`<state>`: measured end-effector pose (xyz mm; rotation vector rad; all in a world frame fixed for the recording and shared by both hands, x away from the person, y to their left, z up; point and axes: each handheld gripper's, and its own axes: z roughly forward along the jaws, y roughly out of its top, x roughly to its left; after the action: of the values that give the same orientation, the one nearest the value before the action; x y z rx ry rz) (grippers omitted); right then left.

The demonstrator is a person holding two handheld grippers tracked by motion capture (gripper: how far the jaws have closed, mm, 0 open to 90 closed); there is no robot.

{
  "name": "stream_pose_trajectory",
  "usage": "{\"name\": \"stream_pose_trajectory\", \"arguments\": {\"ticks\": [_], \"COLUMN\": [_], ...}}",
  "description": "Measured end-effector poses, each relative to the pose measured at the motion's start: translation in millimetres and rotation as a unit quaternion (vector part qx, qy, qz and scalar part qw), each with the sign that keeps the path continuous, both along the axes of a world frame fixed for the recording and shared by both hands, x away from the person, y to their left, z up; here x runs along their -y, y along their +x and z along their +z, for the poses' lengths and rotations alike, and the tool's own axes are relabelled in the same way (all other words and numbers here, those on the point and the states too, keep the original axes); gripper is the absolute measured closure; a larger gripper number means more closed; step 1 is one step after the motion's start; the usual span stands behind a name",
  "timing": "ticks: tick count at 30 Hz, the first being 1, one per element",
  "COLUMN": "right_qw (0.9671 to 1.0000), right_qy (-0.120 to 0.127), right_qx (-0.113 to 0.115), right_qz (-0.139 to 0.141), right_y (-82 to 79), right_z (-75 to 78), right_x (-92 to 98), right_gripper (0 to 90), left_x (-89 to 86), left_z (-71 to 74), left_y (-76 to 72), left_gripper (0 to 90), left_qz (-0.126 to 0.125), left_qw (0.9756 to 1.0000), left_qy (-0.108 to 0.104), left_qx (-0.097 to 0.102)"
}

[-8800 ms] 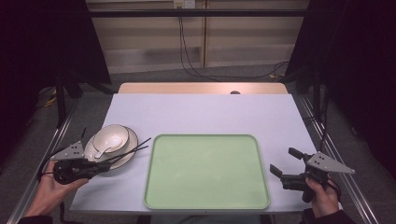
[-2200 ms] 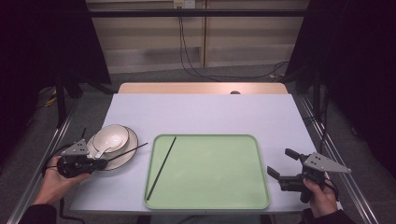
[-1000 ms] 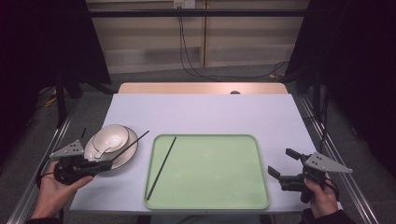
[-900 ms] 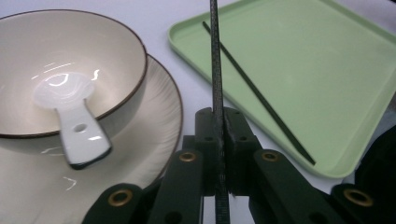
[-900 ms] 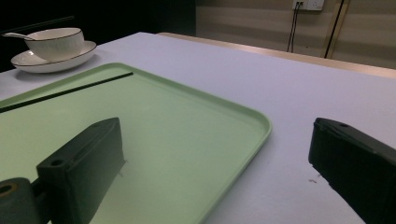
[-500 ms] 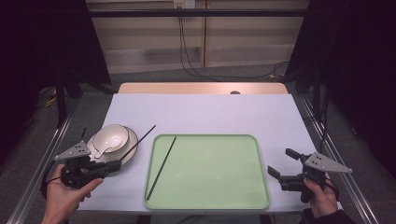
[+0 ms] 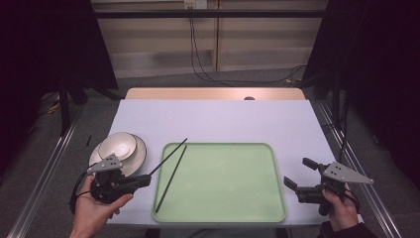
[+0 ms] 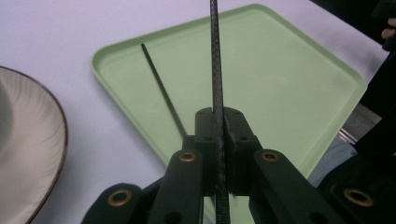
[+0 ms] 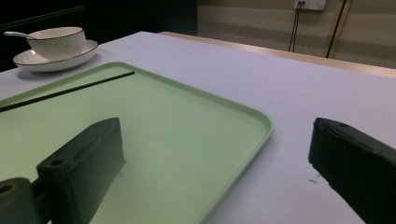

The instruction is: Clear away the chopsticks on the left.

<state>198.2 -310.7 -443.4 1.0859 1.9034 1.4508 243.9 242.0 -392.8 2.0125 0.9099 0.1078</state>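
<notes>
My left gripper (image 7: 146, 177) sits at the table's front left, shut on a thin black chopstick (image 7: 168, 156) whose far tip reaches over the green tray's (image 7: 223, 218) far left corner. In the left gripper view the jaws clamp that chopstick (image 8: 214, 56), which points away over the tray (image 8: 289, 93). A second chopstick (image 7: 171, 179) lies inside the tray along its left side, second chopstick (image 8: 163, 91). My right gripper (image 7: 297, 172) rests open by the tray's right edge with nothing between its fingers. The right gripper view shows the lying chopstick (image 9: 65, 91) far left in the tray (image 9: 196, 121).
A white bowl (image 7: 118, 146) stands on a brown-rimmed plate (image 7: 138, 153) left of the tray, just beyond my left hand. A spoon (image 9: 14, 34) rests in the bowl (image 9: 58, 42). The table's far half (image 7: 223, 119) is bare lilac surface.
The tray held nothing at first; then one chopstick lay in it. Over the last second my left gripper carried the other chopstick rightward from the plate toward the tray. The right gripper stayed put.
</notes>
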Motion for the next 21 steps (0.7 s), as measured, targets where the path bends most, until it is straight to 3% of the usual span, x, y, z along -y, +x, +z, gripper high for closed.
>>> {"name": "stream_pose_trajectory", "arguments": {"ticks": [5, 8, 12, 16, 19, 21], "right_qw": [1.0, 1.0, 1.0, 1.0, 1.0, 1.0], "right_qy": [-0.001, -0.001, -0.001, 0.001, 0.0, -0.002], "right_qx": [-0.001, 0.0, -0.001, -0.003, -0.002, -0.001], "right_qz": [0.0, 0.001, 0.003, 0.0, 0.002, 0.003], "right_y": [0.0, 0.1, -0.3, 0.1, 0.0, -0.2], "right_z": [0.1, 0.0, 0.1, -0.1, -0.1, -0.1], "right_x": [0.2, 0.1, 0.4, 0.3, 0.2, 0.5], "right_gripper": [3.0, 3.0, 3.0, 3.0, 3.0, 3.0], "left_x": [13.6, 22.7, 36.4, 47.4, 55.5, 60.0], "left_z": [-7.3, -17.0, -25.7, -28.3, -32.7, -35.3], "left_y": [1.9, 4.1, 8.6, 8.6, 8.9, 9.3], "left_gripper": [85.7, 85.7, 85.7, 85.6, 85.7, 85.7], "left_qz": [0.027, 0.042, 0.07, 0.074, 0.094, 0.118], "left_qw": [0.9996, 0.9983, 0.9964, 0.9961, 0.9939, 0.991], "left_qy": [-0.005, -0.026, -0.015, -0.005, 0.007, 0.013], "left_qx": [-0.012, -0.031, -0.045, -0.048, -0.056, -0.062]}}
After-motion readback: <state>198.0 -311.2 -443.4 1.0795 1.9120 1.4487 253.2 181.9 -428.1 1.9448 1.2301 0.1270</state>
